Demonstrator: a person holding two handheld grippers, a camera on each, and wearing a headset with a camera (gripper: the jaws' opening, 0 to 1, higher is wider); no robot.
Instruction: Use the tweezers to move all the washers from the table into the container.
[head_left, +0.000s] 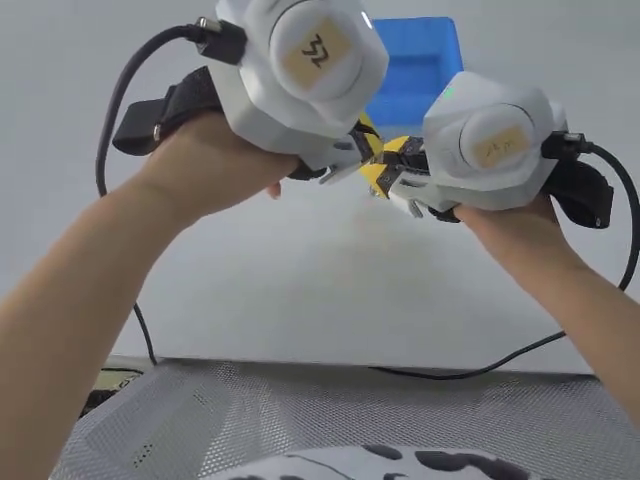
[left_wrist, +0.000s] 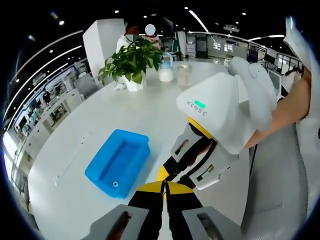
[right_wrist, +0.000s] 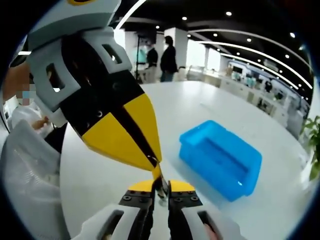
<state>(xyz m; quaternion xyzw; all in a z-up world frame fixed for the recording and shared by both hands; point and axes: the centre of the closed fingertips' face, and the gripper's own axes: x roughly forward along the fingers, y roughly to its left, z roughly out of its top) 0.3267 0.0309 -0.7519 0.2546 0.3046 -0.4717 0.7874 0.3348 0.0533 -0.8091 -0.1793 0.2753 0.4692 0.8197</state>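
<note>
Both grippers are held up over the white table (head_left: 300, 280), tips meeting in front of the blue container (head_left: 415, 60). My left gripper (left_wrist: 164, 184) has its yellow-tipped jaws pressed together, shut. It reaches into the right gripper view from the upper left, its point (right_wrist: 156, 165) touching my right gripper (right_wrist: 160, 189). That gripper is shut, with a thin silvery piece, seemingly the tweezers (right_wrist: 161, 196), pinched between its jaws. The open blue container (left_wrist: 118, 162) (right_wrist: 220, 157) lies on the table beyond the tips. A small ring mark (left_wrist: 115, 184) shows on its near wall.
A potted plant (left_wrist: 132, 60), a jug (left_wrist: 166, 74) and a glass (left_wrist: 184, 75) stand at the table's far side. People stand beyond the table (right_wrist: 169, 55). A black cable (head_left: 470, 370) crosses the near edge, above a grey mesh surface (head_left: 330, 420).
</note>
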